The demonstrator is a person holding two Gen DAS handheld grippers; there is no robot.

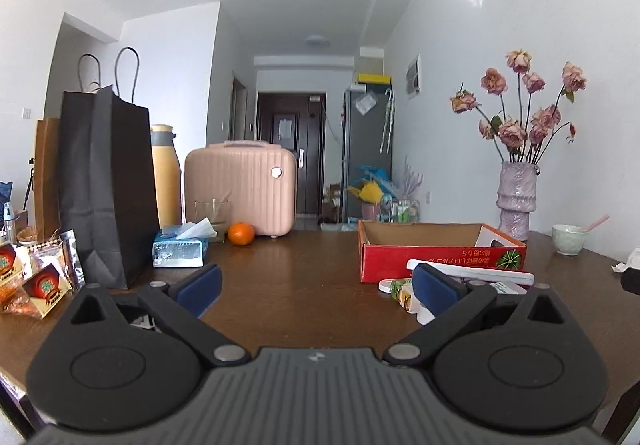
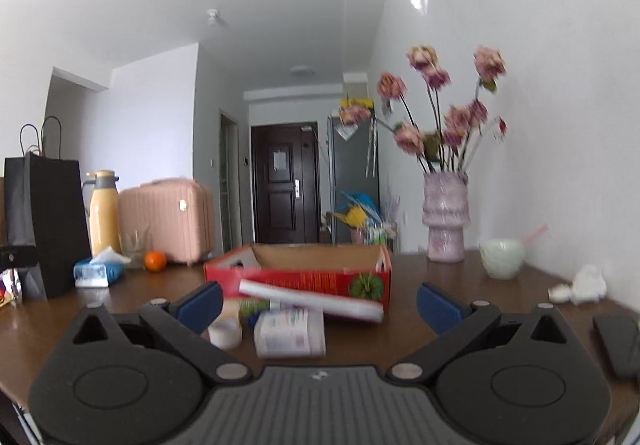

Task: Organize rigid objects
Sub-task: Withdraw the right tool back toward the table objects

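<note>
on the tabletop near the left edge: black paper bag, yellow flask behind it, tissue pack, orange, pink case toward the far edge. at the far right corner: lilac vase with dried roses, pale green bowl just beside.

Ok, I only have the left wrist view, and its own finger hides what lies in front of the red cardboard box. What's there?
Observer: A white labelled packet lies flat on the table before the red cardboard box, beside a roll of white tape.
Operator: Is the right gripper holding anything?
Observer: No, the right gripper is wide open and touches nothing.
Operator: Anything further right?
Observer: A dark flat object lies near the table's right edge, too blurred to identify.
</note>
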